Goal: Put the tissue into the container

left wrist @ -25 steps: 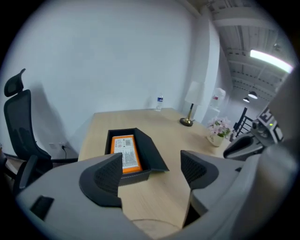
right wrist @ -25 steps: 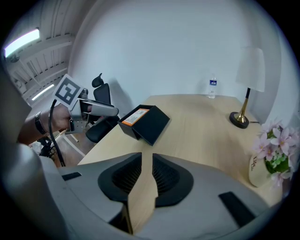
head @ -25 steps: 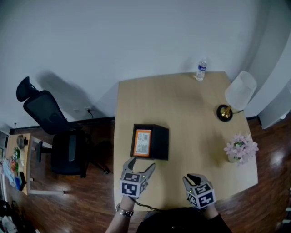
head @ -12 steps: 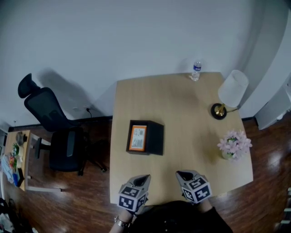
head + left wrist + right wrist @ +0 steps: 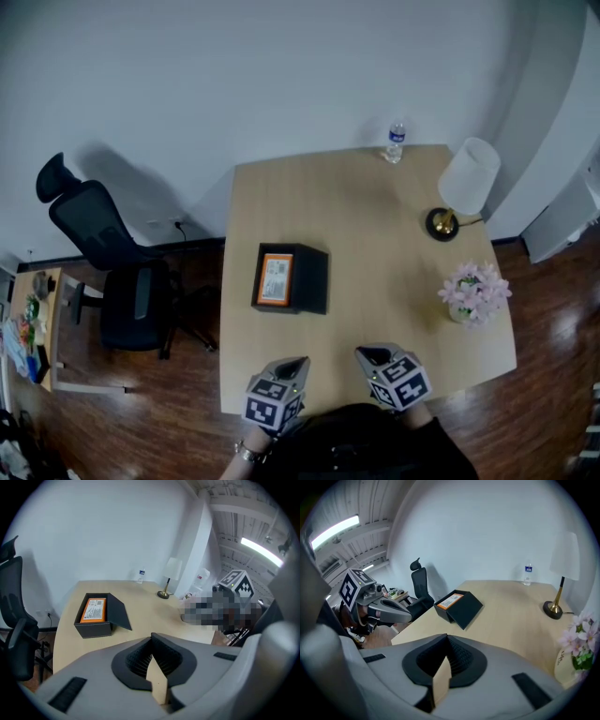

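At the light wooden table's (image 5: 375, 216) near edge, left gripper (image 5: 300, 360) and right gripper (image 5: 362, 353) rest with jaws together, empty — the orange tissue pack (image 5: 274, 278) already lies in the open black box (image 5: 307, 281), so seemingly nothing remains.

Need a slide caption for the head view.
Shut left gripper and shut right gripper at the table edge; open black box ahead.

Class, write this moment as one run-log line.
left claw: shut, empty | right claw: shut, empty | black box: open, orange pack inside

Office-like room, black swivel chair (image 5: 117, 281), wooden desk (image 5: 375, 234) with lamp (image 5: 459, 187), plain white wall (image 5: 234, 75), wood floor (image 5: 169, 422)
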Demonstrator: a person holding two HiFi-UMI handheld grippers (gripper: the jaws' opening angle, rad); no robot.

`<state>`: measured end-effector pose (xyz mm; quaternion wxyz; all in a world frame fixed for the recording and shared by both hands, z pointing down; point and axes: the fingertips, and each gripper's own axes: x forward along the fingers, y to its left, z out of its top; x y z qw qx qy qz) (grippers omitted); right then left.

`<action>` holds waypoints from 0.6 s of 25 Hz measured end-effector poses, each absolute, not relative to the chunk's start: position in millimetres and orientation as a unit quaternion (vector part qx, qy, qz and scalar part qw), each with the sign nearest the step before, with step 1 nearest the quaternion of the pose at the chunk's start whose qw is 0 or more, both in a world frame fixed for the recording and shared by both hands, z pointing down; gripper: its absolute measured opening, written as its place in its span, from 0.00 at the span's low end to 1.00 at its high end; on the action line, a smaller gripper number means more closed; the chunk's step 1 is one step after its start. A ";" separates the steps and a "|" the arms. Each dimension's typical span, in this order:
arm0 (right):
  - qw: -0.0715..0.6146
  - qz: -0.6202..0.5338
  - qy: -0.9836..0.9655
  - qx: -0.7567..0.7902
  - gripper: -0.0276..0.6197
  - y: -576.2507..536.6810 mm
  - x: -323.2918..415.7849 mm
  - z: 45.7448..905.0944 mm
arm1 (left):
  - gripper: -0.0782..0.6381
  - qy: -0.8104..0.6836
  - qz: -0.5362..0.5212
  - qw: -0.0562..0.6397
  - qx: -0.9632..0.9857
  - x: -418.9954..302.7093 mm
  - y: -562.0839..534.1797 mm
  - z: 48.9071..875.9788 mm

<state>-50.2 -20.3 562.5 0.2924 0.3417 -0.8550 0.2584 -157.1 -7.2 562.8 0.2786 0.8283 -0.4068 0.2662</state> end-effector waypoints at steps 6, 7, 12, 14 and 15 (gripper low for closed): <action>0.291 0.258 -0.856 0.340 0.05 -20.1 -45.7 561.8 | 0.11 -0.403 0.274 0.274 0.829 -150.4 -6.9 563.2; 0.290 0.258 -0.856 0.340 0.05 -20.1 -45.7 561.1 | 0.11 -0.403 0.275 0.274 0.829 -150.0 -7.1 563.2; 0.289 0.259 -0.857 0.339 0.05 -20.2 -44.3 560.4 | 0.11 -0.401 0.279 0.273 0.829 -149.6 -7.9 564.4; 0.289 0.260 -0.857 0.338 0.05 -20.0 -43.1 561.5 | 0.11 -0.402 0.281 0.272 0.828 -149.2 -8.8 565.1; 0.289 0.261 -0.857 0.337 0.05 -19.9 -42.6 561.8 | 0.11 -0.402 0.282 0.272 0.828 -149.0 -9.0 565.5</action>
